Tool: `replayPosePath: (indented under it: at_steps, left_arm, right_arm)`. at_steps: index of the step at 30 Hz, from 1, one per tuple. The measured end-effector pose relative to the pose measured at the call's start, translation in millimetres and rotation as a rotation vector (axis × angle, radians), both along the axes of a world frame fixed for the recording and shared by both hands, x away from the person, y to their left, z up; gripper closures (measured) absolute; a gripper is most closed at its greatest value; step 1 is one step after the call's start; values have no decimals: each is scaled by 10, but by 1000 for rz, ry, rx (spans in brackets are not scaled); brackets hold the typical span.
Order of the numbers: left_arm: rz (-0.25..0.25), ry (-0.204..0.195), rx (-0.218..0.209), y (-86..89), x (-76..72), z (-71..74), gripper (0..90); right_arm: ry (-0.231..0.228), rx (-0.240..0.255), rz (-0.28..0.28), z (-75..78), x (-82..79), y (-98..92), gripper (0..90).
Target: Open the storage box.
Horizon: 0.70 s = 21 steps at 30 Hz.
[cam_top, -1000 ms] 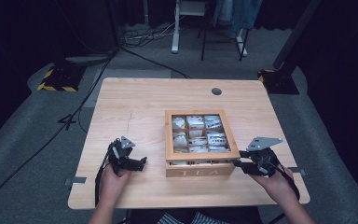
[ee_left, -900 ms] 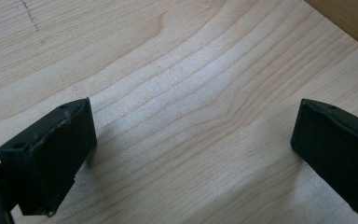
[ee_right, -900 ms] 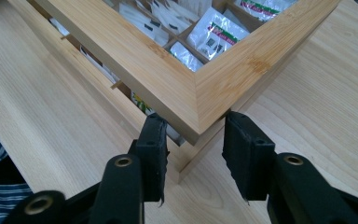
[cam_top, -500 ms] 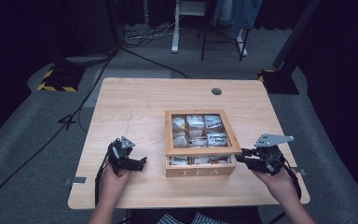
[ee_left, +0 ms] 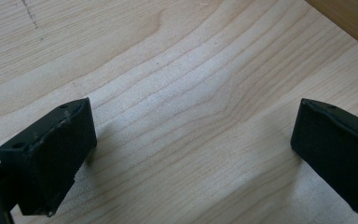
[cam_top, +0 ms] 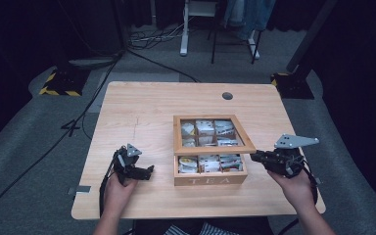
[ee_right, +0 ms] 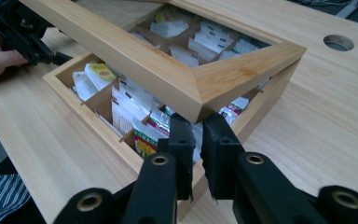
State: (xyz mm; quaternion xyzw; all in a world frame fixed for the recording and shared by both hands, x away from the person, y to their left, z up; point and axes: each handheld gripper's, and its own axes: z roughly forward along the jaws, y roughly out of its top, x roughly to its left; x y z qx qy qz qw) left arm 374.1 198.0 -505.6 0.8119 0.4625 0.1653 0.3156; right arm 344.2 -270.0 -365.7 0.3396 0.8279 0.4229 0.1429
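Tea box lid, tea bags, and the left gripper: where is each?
Tea box lid (ee_right: 168, 77), right gripper view, near frame edge.
Tea bags (cam_top: 208, 163), high view, front row packets.
Left gripper (cam_top: 149, 170), high view, between its jaws.

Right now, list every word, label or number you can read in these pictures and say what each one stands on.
"TEA": on the front wall of the wooden tea box, in the high view.
Print on the tea bag packets inside the box: too small and blurred to read.
Yellow and black striped floor marking: a warning pattern, no words.
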Motion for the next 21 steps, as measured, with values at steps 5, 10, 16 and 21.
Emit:
replayPosePath:
  at_steps: [5,10,16,21]
  left_arm:
    - [-2,1,5,3,-1,3,6]
    - [-2,1,-1,-1,6,0,3]
    - [-1,3,0,-3,10,1,3]
    - [0,2,-1,-4,10,1,3]
  right_arm:
    - [-15,22,-7,61,29,2,866]
    - [-35,33,-15,112,55,7,896]
    - [-54,74,-23,158,92,14,899]
    - [-90,85,-38,201,117,47,899]
